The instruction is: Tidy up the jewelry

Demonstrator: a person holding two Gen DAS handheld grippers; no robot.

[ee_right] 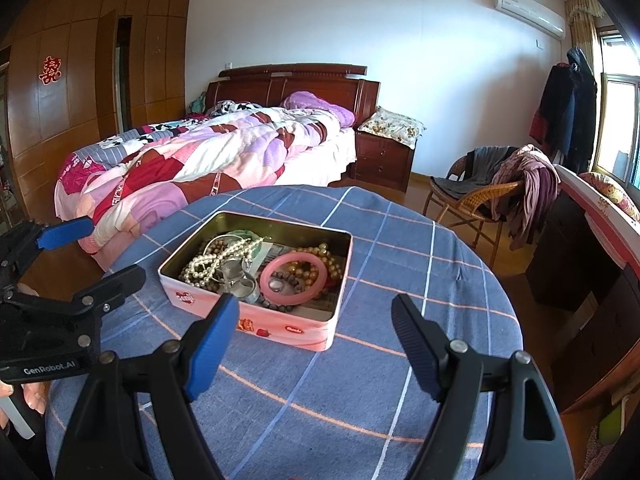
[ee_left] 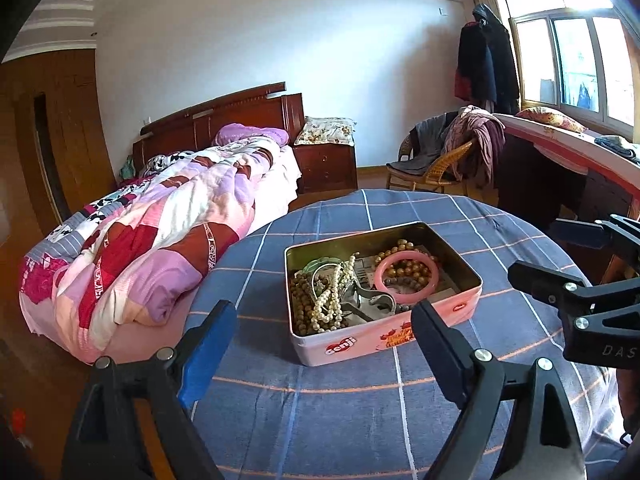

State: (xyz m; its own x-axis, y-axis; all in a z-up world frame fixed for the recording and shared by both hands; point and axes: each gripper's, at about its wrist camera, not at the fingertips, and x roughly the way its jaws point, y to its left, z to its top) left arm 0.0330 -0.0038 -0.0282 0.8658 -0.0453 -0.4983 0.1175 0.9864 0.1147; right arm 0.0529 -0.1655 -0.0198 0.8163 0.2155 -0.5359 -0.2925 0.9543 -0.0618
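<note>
A pink tin box [ee_left: 400, 334] [ee_right: 280, 330] stands open on a round table with a blue checked cloth [ee_left: 340, 408] [ee_right: 320, 380]. Inside lie a pink bangle [ee_left: 406, 274] [ee_right: 294, 278], a white pearl string [ee_left: 334, 300] [ee_right: 216, 262], brown bead strings [ee_left: 300, 300] [ee_right: 320, 254] and a silver metal piece [ee_left: 374, 300] [ee_right: 240, 284]. My left gripper [ee_left: 324, 322] hovers just in front of the box, jaws wide apart and empty. My right gripper [ee_right: 316, 312] stands open over the box's near corner, nothing between its fingers. Each gripper shows at the edge of the other's view.
A bed with a patchwork quilt [ee_left: 152, 232] [ee_right: 192, 168] stands beyond the table on the left. A wicker chair draped in clothes [ee_left: 448, 156] [ee_right: 492, 192] and a desk [ee_left: 580, 168] sit to the right. A person's fingers [ee_right: 34, 396] hold the left tool.
</note>
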